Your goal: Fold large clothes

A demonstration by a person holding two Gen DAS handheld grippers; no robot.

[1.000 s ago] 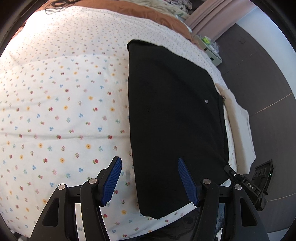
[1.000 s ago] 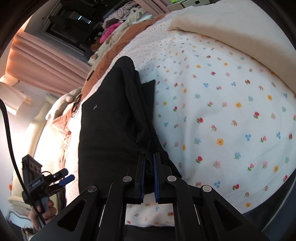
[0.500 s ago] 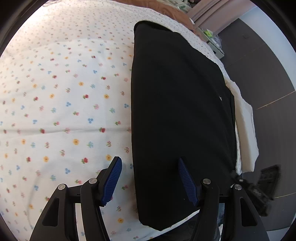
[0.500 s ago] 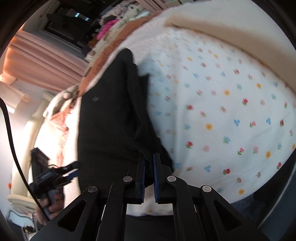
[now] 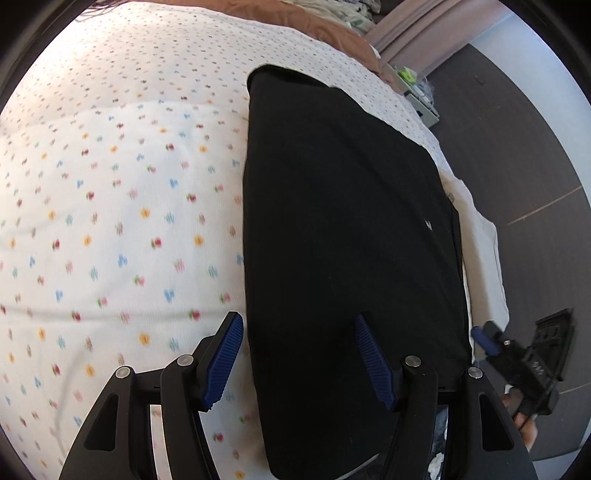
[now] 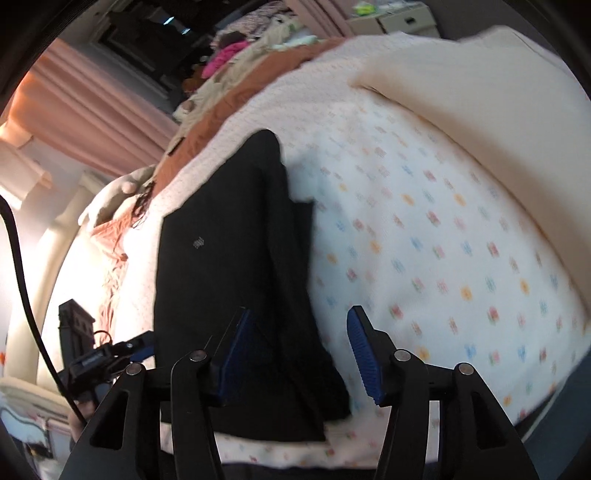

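Note:
A black garment [image 5: 351,221] lies folded into a long strip on the floral bed sheet [image 5: 129,203]. My left gripper [image 5: 298,325] hovers open over its near end, and the garment's left edge runs between the fingers. In the right wrist view the same garment [image 6: 221,266] shows a thicker folded edge on its right side. My right gripper [image 6: 300,314] is above that edge with its jaws opening. The cloth lies below them and the pads do not press it. Each gripper appears in the other's view: right gripper [image 5: 517,354], left gripper [image 6: 99,358].
A cream pillow [image 6: 480,110] lies on the sheet [image 6: 443,258] at the far right. A brown blanket [image 5: 314,29] and a pile of clothes [image 6: 240,48] sit at the bed's far end. A white pad [image 5: 484,258] lines the bed edge beside dark floor [image 5: 535,166].
The right gripper's jaws, shut on the garment's folded edge before, have parted and let it go, and the gripper has lifted. The left gripper has moved in over the garment, still open.

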